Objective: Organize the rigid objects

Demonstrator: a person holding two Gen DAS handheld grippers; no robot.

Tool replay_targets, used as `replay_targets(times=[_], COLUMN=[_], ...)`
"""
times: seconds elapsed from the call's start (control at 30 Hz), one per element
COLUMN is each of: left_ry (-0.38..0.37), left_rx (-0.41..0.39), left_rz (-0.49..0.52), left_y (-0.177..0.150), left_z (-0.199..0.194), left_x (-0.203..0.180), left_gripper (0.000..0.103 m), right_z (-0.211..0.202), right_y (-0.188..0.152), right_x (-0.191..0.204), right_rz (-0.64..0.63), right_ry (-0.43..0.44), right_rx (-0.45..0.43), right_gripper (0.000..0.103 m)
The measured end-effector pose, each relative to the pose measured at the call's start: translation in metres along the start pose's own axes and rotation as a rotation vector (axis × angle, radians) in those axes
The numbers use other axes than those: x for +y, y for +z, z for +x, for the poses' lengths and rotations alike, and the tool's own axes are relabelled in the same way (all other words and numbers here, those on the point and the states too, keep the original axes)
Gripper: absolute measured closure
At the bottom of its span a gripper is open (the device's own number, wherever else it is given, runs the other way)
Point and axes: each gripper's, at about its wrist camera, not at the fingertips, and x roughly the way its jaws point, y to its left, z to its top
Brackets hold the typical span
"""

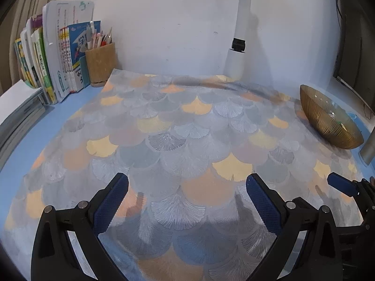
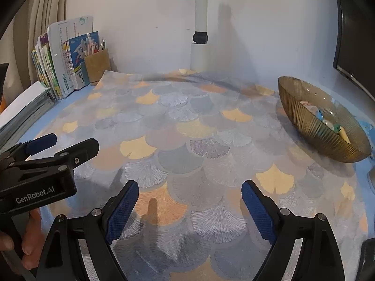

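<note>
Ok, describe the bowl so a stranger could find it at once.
Follow the patterned mat to its right edge, near the dark monitor. There sits the bowl: amber ribbed glass holding small pastel pieces, the only see-through thing there.

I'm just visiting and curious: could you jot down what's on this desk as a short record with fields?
Surface: patterned mat on a blue desk
Dish: ribbed amber glass bowl, far right, holding small pale and blue pieces
Back left: upright books, cork pen holder
Back wall: white lamp post
Left tool: open, holding nothing
Right tool: open, holding nothing
</note>
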Motion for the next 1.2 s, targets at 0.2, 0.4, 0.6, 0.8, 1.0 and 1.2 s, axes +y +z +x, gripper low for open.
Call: replay_targets(times=[0.2,0.4,0.6,0.8,1.0,1.2], left_ry=[-0.012,-0.043,-0.030,-0.038,-0.031,-0.026], left_rx=[0.008,0.039,0.044,0.062,0.062,0.063], left_rz=[0.000,0.030,0.022,0.013,0.011,0.003], left_y=[-0.0010,-0.0021,-0.0028,-0.0038,-0.0039,-0.0038], left_z=[0.0007,0.0048,0.0052,0.0069,0.0066,0.0067], left_x=[0.0000,-0.0049,-0.0042,-0.0043,-0.0056,-0.0045], left_gripper=[0.002,0.002,0.002,0.002,0.002,0.002], right_z=[0.0017,0.0030,0.0038,0.0055,0.0057,0.0079], right_y=[-0.0004,-0.0002,0.0000,0.0003,0.0002,-0.0001], right_x=[-0.0003,-0.0040,-0.0054,-0.0072,-0.0076,-0.0091], right_rz=[-0.003,0.018,0.019,0.020,0.019,0.017], right_ry=[0.001,-0.006,-0.010,-0.009,-0.007,-0.003], right_rx=[0.005,0.015,0.019,0.026,0.031,0.036], right_gripper=[0.014,0.014,0.014,0.014,0.014,0.014])
